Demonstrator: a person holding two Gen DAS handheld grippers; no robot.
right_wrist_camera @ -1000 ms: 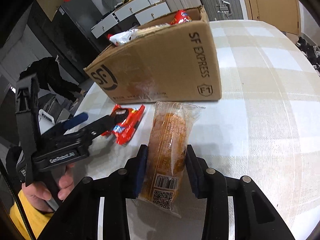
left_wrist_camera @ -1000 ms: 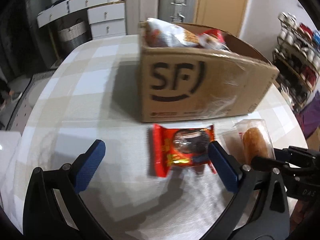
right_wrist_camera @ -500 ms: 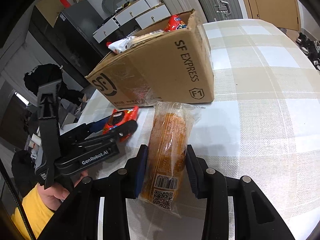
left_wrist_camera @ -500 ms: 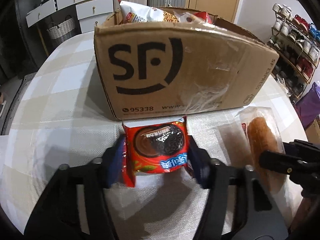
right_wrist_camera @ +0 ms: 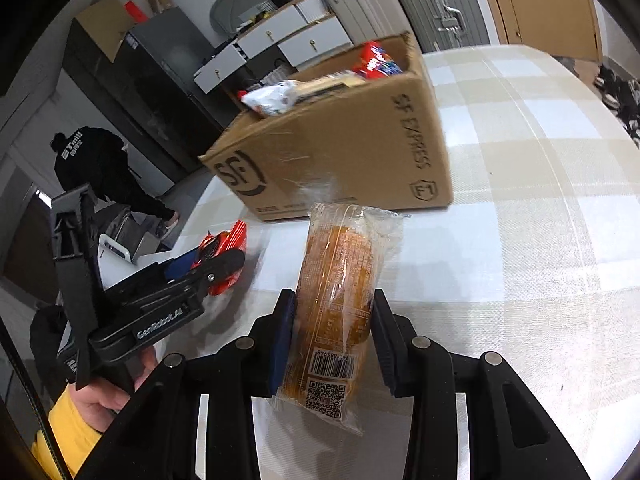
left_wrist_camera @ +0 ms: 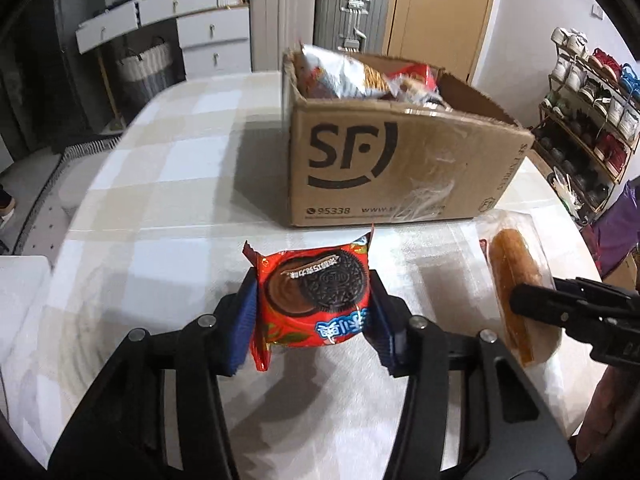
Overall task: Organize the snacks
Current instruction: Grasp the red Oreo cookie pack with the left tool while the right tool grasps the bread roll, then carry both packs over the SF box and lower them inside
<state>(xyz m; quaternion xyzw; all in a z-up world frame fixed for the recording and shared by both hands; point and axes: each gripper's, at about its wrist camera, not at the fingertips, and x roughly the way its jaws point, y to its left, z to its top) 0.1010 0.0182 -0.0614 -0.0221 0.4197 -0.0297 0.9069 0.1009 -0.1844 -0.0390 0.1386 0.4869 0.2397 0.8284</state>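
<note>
Left wrist view: left gripper [left_wrist_camera: 314, 312] with blue pads [left_wrist_camera: 245, 322] against both edges of a red cookie pack [left_wrist_camera: 316, 300], jaws closing on it; pack raised off the table [left_wrist_camera: 160, 216], its crimped ends sticking out past the pads, lower print partly hidden by the right pad. Beyond, an open cardboard box [left_wrist_camera: 384, 168] marked "SF", standing on the checked cloth; near wall scuffed and glossy with tape, small print along its base only partly legible. Inside, a silver bag [left_wrist_camera: 344, 76] and red wrappers, blurred, brands unreadable; box floor hidden by the near wall. At right, a bread roll [left_wrist_camera: 516, 276] in clear wrap, its near end covered by the black finger of the right gripper [left_wrist_camera: 532, 304], which is cut off by the frame edge. Shoe rack [left_wrist_camera: 588, 112] at far right, warped by the lens.

Right wrist view: right gripper [right_wrist_camera: 332, 332] clamped together on the bread roll [right_wrist_camera: 336, 292], pads pressing both long sides; roll tilted up off the table [right_wrist_camera: 520, 200], barcode end hanging toward the camera. Box [right_wrist_camera: 352, 148] just behind the roll's far end, side marked "SF EXPRESS". At left, left gripper [right_wrist_camera: 218, 266] seen side-on, held by a hand [right_wrist_camera: 100, 396] with a yellow cuff; cookie pack [right_wrist_camera: 220, 246] mostly hidden behind its fingers. In the background, a person in black [right_wrist_camera: 100, 168], bent forward, partly cut off.
</note>
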